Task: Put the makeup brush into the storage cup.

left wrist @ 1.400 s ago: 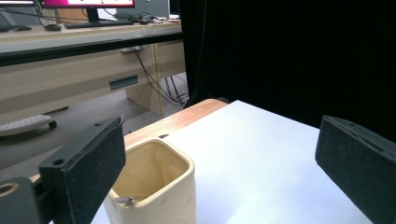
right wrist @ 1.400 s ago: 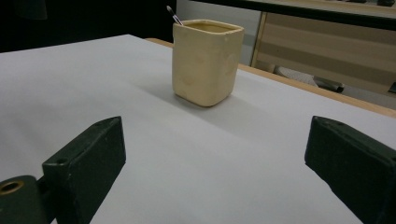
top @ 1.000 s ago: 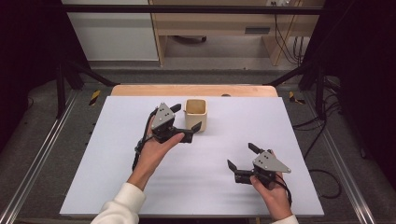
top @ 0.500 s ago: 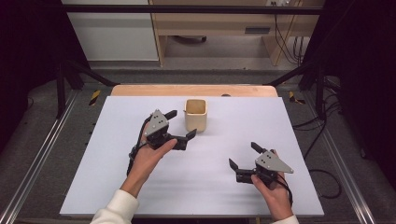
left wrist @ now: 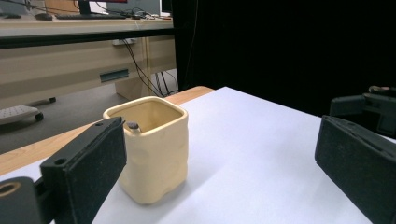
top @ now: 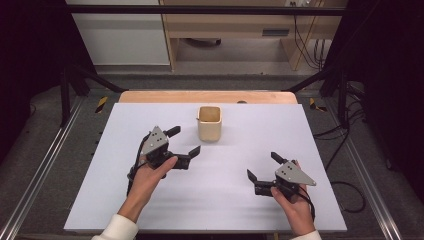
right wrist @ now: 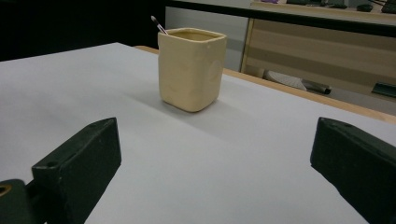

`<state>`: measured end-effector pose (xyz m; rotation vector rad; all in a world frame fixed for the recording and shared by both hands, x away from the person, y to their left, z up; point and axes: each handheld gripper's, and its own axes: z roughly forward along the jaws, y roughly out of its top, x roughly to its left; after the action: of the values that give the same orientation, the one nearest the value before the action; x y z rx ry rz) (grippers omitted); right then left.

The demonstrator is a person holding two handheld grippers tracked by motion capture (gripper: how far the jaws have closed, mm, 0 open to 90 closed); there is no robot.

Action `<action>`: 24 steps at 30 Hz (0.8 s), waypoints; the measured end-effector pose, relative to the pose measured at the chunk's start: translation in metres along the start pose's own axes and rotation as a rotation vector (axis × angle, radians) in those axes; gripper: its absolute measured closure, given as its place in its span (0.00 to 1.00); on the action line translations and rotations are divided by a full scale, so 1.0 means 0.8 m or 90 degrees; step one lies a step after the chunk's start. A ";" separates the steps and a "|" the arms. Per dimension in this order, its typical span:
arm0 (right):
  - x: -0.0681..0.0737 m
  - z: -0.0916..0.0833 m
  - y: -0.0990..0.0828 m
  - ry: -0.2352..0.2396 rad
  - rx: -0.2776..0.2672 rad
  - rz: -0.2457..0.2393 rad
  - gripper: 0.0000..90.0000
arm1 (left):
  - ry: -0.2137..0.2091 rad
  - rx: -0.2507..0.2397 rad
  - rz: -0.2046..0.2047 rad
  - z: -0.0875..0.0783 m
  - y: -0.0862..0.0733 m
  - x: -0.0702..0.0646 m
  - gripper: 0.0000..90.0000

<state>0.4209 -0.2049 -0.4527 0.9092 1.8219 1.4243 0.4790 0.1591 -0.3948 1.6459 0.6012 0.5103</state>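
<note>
Two open grippers over a white table, a cream cup standing between and beyond them.

The cream square cup [top: 209, 123] stands upright toward the far middle of the white table [top: 300, 130], with a thin stick's tip [right wrist: 154, 20] poking above its rim. The left gripper [top: 182, 141] sits just near-left of the cup, jaws spread wide and holding nothing. The right gripper [top: 262, 166] is at the near right, well apart from the cup, jaws likewise spread and empty.
</note>
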 end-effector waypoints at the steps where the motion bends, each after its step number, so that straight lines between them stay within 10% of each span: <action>1: -0.001 0.000 0.000 0.001 0.000 -0.001 0.02 | 0.000 0.000 0.002 -0.002 -0.001 -0.001 0.02; 24: 0.000 -0.001 -0.001 -0.006 -0.003 -0.013 0.02 | 0.024 -0.004 0.033 -0.075 -0.008 0.003 0.01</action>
<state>0.4200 -0.2056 -0.4531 0.8916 1.8162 1.4093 0.4425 0.2066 -0.3920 1.6521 0.5857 0.5809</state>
